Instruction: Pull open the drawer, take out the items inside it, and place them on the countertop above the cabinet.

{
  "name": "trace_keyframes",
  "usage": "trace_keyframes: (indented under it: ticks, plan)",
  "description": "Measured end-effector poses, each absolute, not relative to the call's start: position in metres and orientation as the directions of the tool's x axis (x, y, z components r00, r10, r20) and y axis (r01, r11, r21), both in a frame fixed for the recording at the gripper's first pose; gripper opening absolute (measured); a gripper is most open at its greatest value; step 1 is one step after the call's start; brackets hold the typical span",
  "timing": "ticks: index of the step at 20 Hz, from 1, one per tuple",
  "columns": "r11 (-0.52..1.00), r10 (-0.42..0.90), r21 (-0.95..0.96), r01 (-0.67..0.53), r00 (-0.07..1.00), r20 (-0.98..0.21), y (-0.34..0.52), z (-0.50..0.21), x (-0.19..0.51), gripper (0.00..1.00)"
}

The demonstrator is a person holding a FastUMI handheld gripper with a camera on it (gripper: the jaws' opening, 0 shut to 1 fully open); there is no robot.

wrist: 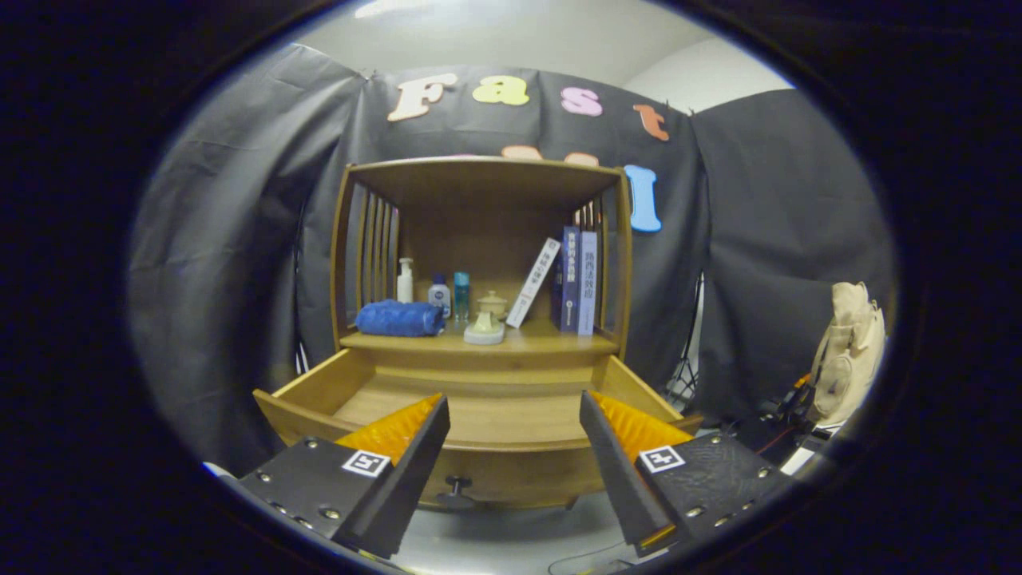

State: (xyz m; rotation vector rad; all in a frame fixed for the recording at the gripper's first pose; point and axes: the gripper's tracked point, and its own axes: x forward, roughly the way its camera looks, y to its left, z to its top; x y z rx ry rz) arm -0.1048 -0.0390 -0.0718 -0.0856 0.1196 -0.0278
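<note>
Wooden cabinet (483, 263) of warm, smooth-grained timber, slatted sides, flat top; its shallow wooden drawer (479, 415) stands pulled out toward the gripper (515, 463). Fingers spread wide, holding nothing — drawer front and its small dark round knob (457, 484) sit between and just beyond them. The visible drawer floor looks bare; the near strip behind the front panel is hidden, so I cannot tell whether anything lies there.

On the countertop (551, 339) above the drawer:
- rolled blue towel (399, 318), soft, nubbly, at left
- white pump bottle (405, 281), a small clear bottle with dark label (439, 295) and a teal bottle (461, 294) behind it — smooth plastic
- pale lidded ceramic pot (492, 304), with a pale stubby piece on a round base (485, 327) in front, glossy
- a white book leaning (533, 283) against upright blue-spined books (576, 281), far right

Risks, as judged: the shelf is crowded — a careless reach could knock the ceramic or tip the slim bottles. The leaning book would slide if nudged. Dipping into the drawer, the wide fingers may strike its front edge or side walls.
</note>
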Motion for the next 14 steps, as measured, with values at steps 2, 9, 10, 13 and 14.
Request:
trace_keyframes:
  ticks: [2, 9, 10, 13, 14]
  plan:
    - [0.993, -0.048, -0.117, 0.033, 0.991, -0.124, -0.035, -0.089, -0.111, 0.97]
    - [0.993, -0.056, -0.107, 0.044, 0.993, -0.106, -0.022, -0.132, -0.118, 0.97]
    - [0.993, -0.061, -0.108, 0.049, 0.991, -0.116, -0.024, -0.143, -0.119, 0.97]
    - [0.997, -0.045, -0.066, 0.035, 0.988, -0.148, -0.024, -0.170, -0.120, 0.97]
    - [0.998, -0.050, -0.053, 0.042, 0.987, -0.156, -0.026, -0.178, -0.120, 0.97]
